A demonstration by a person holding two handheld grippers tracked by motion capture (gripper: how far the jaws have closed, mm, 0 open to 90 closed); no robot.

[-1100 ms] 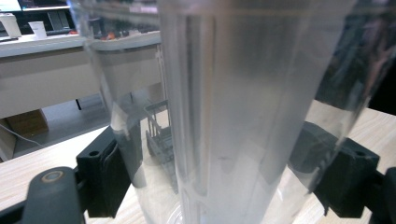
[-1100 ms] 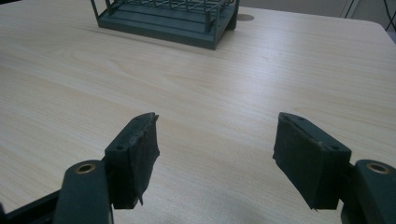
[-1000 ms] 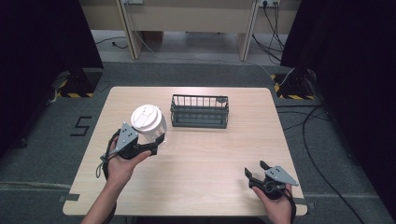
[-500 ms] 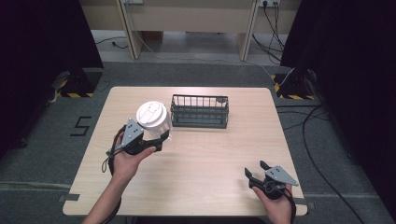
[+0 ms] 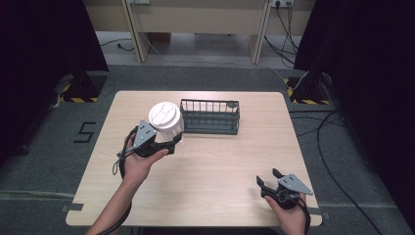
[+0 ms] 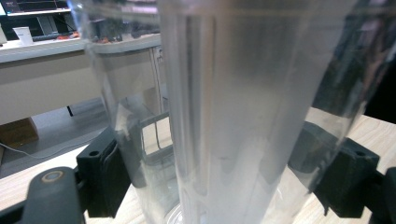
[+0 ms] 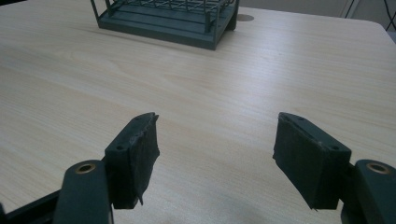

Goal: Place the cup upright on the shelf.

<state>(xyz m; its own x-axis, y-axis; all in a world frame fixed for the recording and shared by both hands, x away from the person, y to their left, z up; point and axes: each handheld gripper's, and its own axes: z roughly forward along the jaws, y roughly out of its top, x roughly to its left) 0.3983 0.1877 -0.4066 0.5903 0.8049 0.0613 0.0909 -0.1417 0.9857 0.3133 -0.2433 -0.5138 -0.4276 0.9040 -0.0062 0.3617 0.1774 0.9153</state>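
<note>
Wooden bench (image 5: 205,166) on grey floor, left tongs (image 5: 169,142) squeezing a clear cup (image 6: 224,112) with a white lid (image 5: 164,113) — held up just beside the dark wire basket (image 5: 210,117), right tongs (image 5: 268,178) wide open, holding nothing — near the front edge.

Clear cup (image 5: 169,128) (white lid (image 5: 164,113)), dark-green basket (image 5: 210,117)

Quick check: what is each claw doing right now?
Left claw: shut on the clear cup with the white lid, held above the table.
Right claw: open, holding nothing.
</note>
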